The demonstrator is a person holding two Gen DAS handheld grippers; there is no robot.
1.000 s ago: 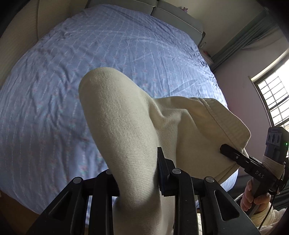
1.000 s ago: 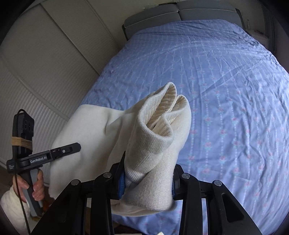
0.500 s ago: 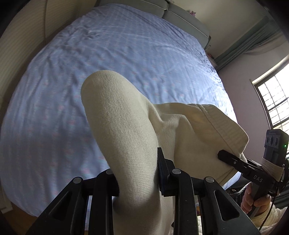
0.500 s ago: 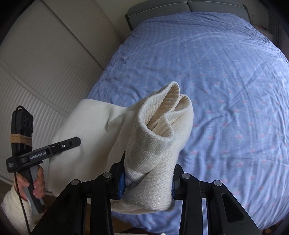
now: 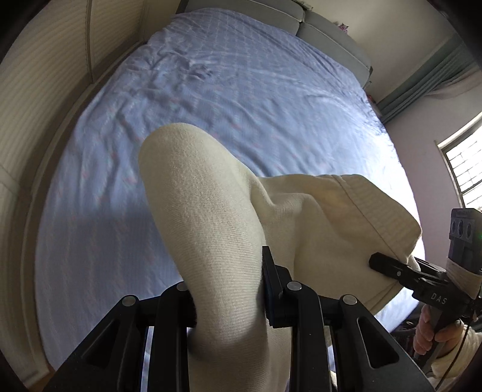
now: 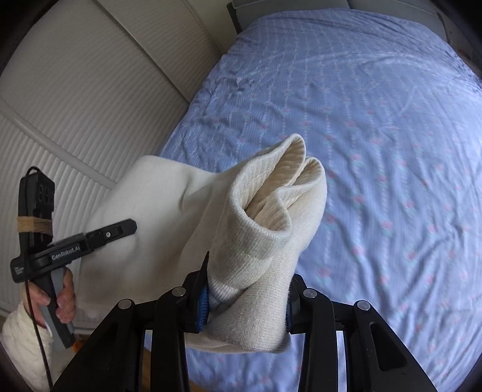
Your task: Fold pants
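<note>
The cream pants (image 5: 217,217) hang in the air between my two grippers, above the near end of the blue bed (image 5: 241,84). My left gripper (image 5: 229,289) is shut on a thick fold of the pants. My right gripper (image 6: 247,298) is shut on the ribbed cuff end of the pants (image 6: 271,217), which bunches up above the jaws. In the left wrist view the right gripper (image 5: 391,268) clamps the cloth's far corner. In the right wrist view the left gripper (image 6: 120,229) grips the other end.
The bed's blue patterned sheet (image 6: 391,135) spreads ahead, with a grey headboard (image 5: 316,27) at the far end. A cream ribbed wardrobe (image 6: 75,90) stands along the bed's left side. A window (image 5: 464,172) and curtain (image 5: 421,78) are at the right.
Both grippers have risen and moved forward over the bed with the pants held; more of the bed and wardrobe shows. Both grips are unchanged.
</note>
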